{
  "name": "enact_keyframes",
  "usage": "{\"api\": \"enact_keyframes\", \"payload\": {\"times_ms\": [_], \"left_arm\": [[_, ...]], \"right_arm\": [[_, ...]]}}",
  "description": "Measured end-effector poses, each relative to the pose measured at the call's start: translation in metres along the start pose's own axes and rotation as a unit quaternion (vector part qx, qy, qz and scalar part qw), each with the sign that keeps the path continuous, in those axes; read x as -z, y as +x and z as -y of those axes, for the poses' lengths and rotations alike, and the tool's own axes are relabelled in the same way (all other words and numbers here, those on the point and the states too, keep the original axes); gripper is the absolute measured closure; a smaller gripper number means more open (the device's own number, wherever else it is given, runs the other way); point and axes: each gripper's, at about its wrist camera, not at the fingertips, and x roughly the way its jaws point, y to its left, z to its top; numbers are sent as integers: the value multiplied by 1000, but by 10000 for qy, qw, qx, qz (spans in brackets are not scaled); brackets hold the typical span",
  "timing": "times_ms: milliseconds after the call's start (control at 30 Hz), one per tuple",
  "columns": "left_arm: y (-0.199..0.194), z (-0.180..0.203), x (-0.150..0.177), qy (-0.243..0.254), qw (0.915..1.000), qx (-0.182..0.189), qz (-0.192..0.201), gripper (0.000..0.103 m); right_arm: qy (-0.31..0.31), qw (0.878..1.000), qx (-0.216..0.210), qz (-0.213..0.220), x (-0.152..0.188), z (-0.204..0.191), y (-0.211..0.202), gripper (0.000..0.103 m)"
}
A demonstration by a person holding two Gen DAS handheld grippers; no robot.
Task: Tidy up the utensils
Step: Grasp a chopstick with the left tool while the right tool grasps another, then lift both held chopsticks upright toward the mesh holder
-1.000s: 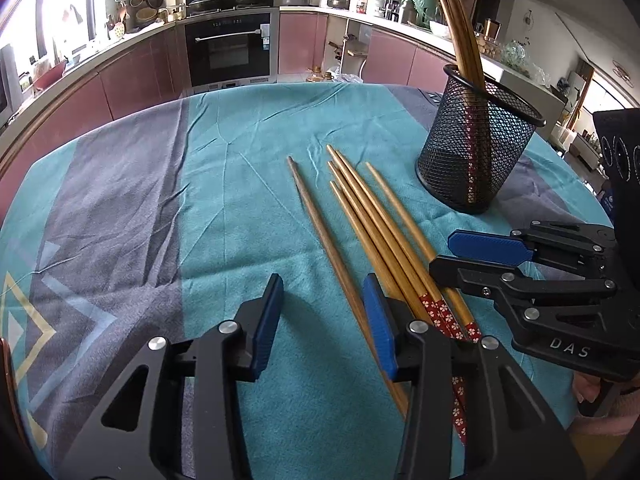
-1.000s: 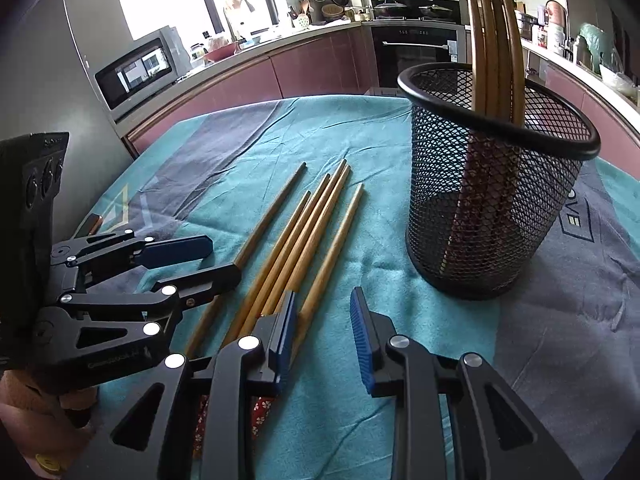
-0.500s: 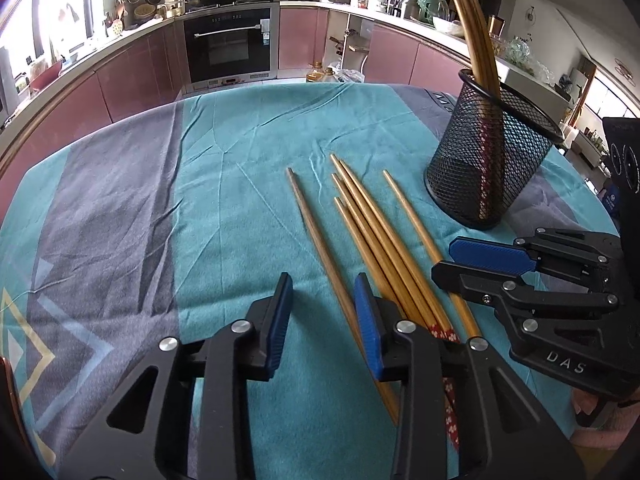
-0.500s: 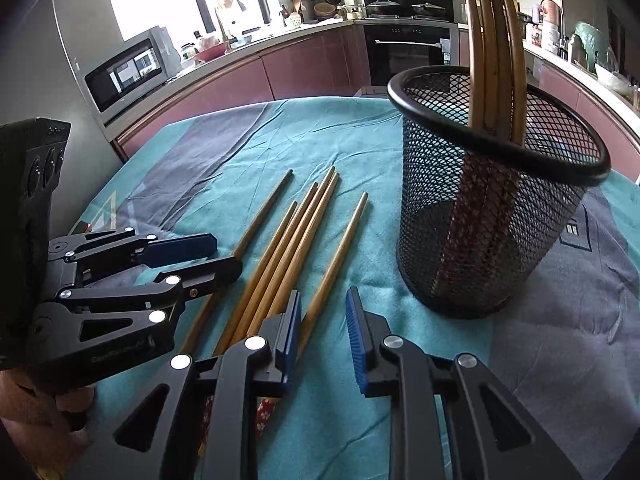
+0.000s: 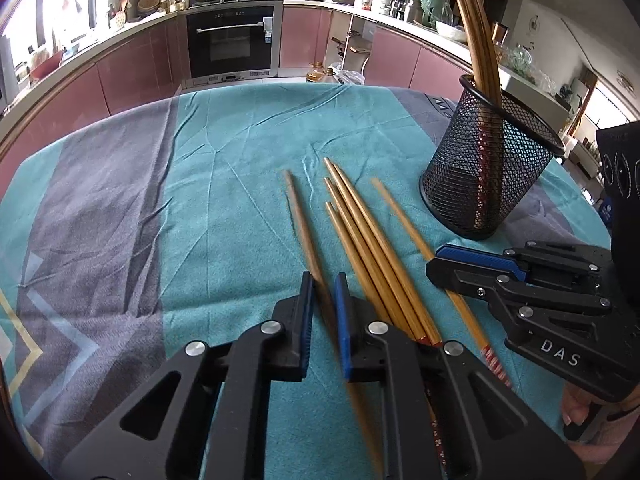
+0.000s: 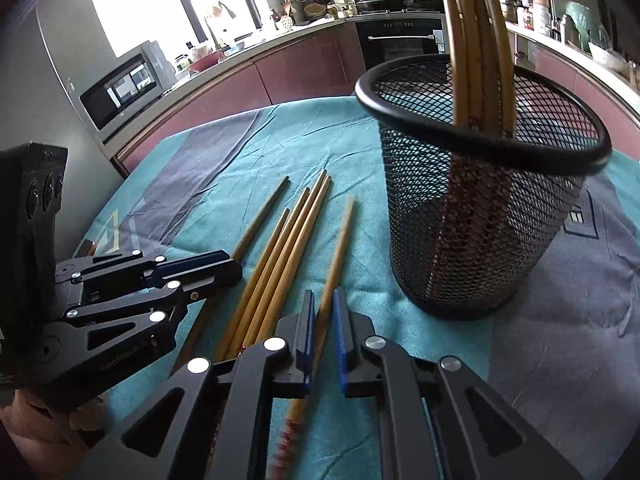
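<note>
Pick-up step: left claw narrowed around dark brown wooden chopstick, right claw narrowed around outermost light bamboo chopstick, contact unconfirmed, both flat on teal-clothed surface; next, clamp, lift, tip into black mesh cylindrical holder.

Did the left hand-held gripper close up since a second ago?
Yes. The left hand-held gripper narrowed its jaws around the darker chopstick, which lies where it did on the teal tablecloth.
</note>
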Motion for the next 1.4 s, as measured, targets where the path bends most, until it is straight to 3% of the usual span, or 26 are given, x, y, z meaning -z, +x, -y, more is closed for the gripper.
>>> {"api": "enact_keyframes", "payload": {"times_ms": [200, 433, 1000, 1267, 1400], "left_arm": [[-7, -2, 6, -106, 9999, 119, 34, 95], [-20, 6, 15, 70, 9995, 318, 58, 95], [-2, 6, 9, 287, 9985, 426, -183, 93], [-18, 11, 4, 335, 9981, 525, 7, 96], [-39, 13, -4, 329, 9964, 748, 215, 96]], "right_arm": [[107, 9999, -86, 74, 3, 5, -8, 97], [-201, 9992, -351, 76, 5, -9, -17, 98], [-392, 9987, -266, -182, 4, -10, 0, 97], [-451, 9981, -359, 226, -2, -9, -30, 97], [-471, 9968, -382, 518, -8, -6, -54, 97]]}}
